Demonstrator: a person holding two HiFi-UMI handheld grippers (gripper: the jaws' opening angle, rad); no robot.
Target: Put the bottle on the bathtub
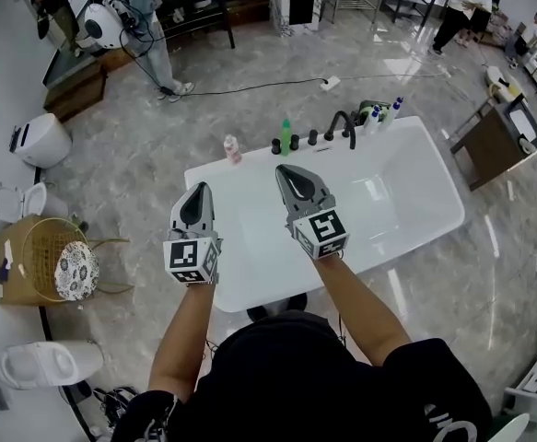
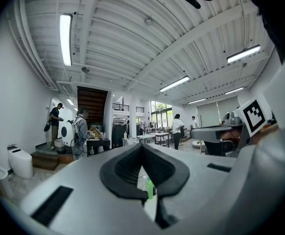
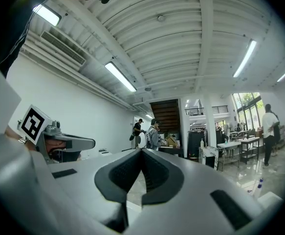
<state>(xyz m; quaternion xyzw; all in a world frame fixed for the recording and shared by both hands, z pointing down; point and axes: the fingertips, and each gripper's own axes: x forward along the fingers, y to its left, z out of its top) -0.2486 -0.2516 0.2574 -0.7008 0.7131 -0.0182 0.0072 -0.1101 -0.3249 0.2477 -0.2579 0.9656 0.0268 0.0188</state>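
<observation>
Your left gripper (image 1: 199, 191) and right gripper (image 1: 291, 175) have smooth, matt grey plastic shells. Their pads (image 2: 125, 168) are black, rubbery-looking and finely textured. The bathtub (image 1: 250, 288) is white and glossy, and you can see the lights shining on it. The floor (image 1: 157, 145) is polished grey marbled stone or tile, bright with reflections. The tap (image 1: 346, 122) looks like matt black metal. The green bottle (image 1: 286, 136) is translucent plastic. The basket (image 1: 30, 238) is thin gold-toned wire.
</observation>
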